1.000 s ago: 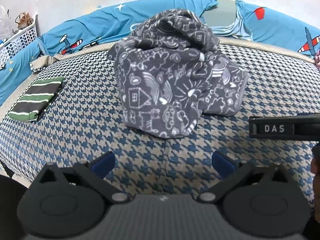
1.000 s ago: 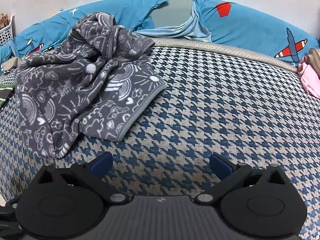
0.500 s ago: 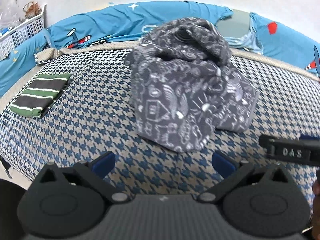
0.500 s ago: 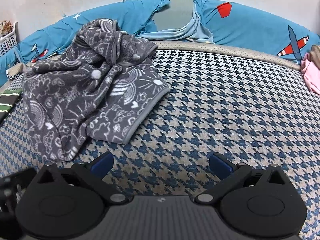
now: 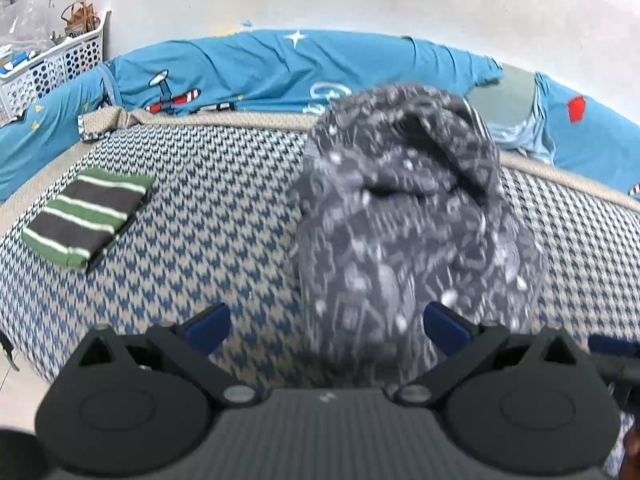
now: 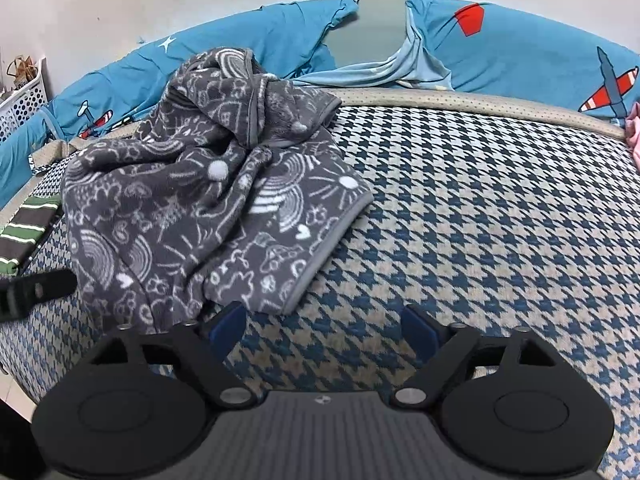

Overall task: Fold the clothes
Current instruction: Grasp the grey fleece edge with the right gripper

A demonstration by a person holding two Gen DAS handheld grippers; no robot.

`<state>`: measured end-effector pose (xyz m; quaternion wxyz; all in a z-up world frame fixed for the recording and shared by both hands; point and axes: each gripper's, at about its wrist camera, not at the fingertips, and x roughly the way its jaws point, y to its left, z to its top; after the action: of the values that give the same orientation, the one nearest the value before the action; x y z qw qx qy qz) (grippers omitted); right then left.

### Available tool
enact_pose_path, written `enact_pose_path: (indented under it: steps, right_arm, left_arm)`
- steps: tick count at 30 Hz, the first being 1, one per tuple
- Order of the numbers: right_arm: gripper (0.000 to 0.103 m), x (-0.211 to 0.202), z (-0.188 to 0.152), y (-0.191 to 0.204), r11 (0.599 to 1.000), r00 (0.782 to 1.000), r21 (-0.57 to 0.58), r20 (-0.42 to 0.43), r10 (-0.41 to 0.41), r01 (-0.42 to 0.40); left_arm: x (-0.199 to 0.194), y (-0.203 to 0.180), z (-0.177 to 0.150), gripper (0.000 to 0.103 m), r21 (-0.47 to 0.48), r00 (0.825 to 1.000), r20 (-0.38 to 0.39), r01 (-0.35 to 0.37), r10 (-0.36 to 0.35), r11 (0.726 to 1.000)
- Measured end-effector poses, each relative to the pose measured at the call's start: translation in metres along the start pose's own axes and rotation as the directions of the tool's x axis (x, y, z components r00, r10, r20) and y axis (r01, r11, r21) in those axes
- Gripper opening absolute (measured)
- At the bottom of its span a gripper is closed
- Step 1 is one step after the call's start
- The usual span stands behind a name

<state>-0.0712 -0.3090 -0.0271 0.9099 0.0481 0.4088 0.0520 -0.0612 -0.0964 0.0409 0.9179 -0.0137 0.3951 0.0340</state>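
moved: left tongs [image 5: 324, 326] closer over grey fleece garment [image 6: 208, 208], wide open, empty | right tongs [image 6: 320, 330] just narrowing, empty, open | garment: crumpled on bed [image 6: 480, 220] | handling: soft, light, floppy; likely grip bound hem

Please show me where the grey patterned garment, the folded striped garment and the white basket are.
grey patterned garment [image 6: 208, 200]: right wrist view, middle of the crumpled heap.
folded striped garment [image 5: 86, 218]: left wrist view, top face.
white basket [image 5: 52, 66]: left wrist view, perforated side wall.
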Motion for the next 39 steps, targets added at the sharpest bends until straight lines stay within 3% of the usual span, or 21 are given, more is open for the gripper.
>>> enact_pose_path:
  steps: [10, 19, 27, 39]
  right_arm:
    - [0.069, 0.02, 0.022, 0.003, 1.0, 1.0, -0.004, -0.02, 0.013, -0.013]
    - [0.069, 0.037, 0.042, -0.004, 0.996, 0.998, 0.079, -0.034, 0.054, -0.051]
    - [0.07, 0.053, 0.058, -0.001, 0.992, 0.997, 0.105, 0.006, 0.072, -0.072]
    - [0.07, 0.077, 0.088, 0.02, 0.99, 0.986, 0.067, 0.117, 0.118, -0.126]
  left_arm:
    - [0.023, -0.008, 0.054, 0.103, 0.044, 0.997, 0.071, -0.028, 0.025, 0.999]
    - [0.063, -0.021, 0.066, 0.103, 0.147, 0.995, 0.086, -0.053, 0.041, 0.988]
    - [0.103, 0.011, 0.055, 0.103, 0.016, 0.997, -0.018, -0.079, 0.08, 0.997]
    - [0.11, 0.035, 0.049, 0.103, -0.004, 0.993, -0.058, -0.1, 0.1, 0.995]
